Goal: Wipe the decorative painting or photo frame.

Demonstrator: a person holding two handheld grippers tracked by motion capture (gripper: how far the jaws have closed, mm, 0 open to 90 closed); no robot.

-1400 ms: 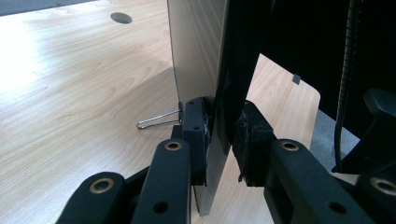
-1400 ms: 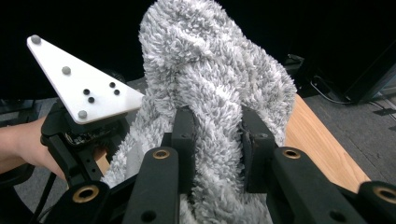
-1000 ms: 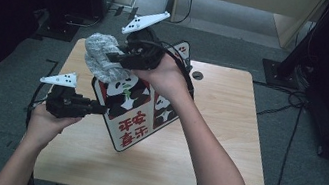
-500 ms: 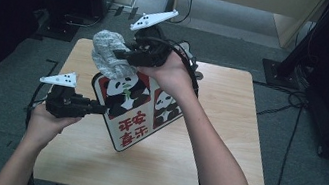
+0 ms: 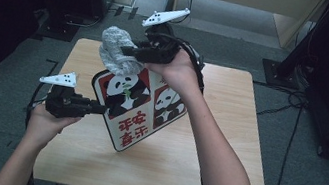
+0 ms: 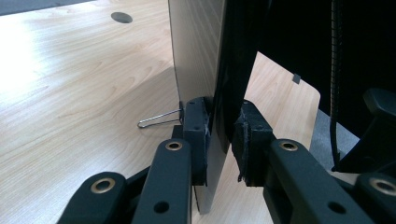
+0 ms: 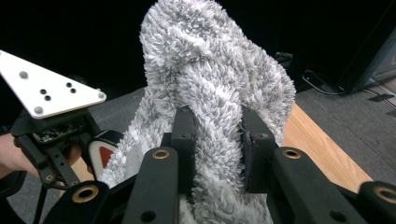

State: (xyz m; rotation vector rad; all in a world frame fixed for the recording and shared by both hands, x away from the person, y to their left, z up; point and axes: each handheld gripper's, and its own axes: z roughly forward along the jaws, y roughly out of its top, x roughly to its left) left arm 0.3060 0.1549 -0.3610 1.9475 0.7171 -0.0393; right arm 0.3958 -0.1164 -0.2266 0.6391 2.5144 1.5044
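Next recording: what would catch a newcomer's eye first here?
A red-and-white panda picture board tilts above the middle of the light wooden table, its left edge clamped in the left gripper. At the board's top corner, the right gripper squeezes a fluffy grey cloth against it, as if wiping.

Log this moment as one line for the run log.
left gripper: shut on panda-print board, held tilted | right gripper: shut on fluffy grey cloth, at board's top corner | wooden table
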